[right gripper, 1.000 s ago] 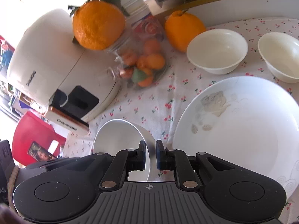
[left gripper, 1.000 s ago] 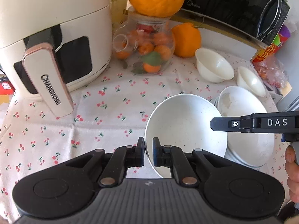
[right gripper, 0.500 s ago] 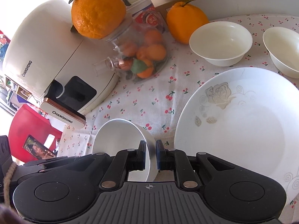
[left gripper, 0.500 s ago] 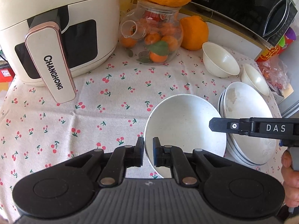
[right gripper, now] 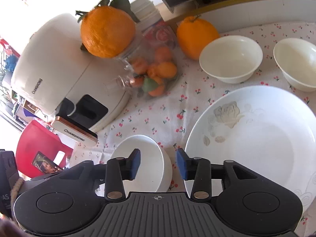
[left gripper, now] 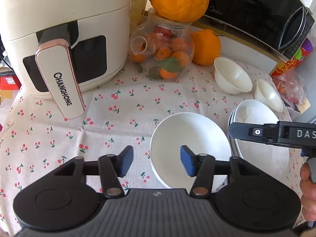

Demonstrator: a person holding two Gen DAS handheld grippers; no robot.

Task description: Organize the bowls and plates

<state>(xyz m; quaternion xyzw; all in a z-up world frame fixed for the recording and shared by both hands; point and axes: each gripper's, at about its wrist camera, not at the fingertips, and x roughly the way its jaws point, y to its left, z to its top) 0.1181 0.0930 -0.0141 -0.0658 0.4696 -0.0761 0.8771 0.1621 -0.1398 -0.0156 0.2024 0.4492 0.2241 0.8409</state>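
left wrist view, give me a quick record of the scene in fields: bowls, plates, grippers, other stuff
near bowl: white bowl on the cherry-print tablecloth, its rim between the open fingers
left gripper: jaws just opened, pads off the bowl
right gripper: jaws just opened, straddling the bowl's other rim
plates: plate stack right of the bowl
small bowls: two, apart, behind the plates
other: air fryer, glass jar of fruit

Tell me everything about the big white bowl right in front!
The big white bowl is plain, smooth and glossy, like ceramic, and empty. It sits upright on the cherry-print tablecloth, beside the stack of white plates. Both grippers' blue-padded fingers have just opened and straddle opposite sides of its rim without pressing it.
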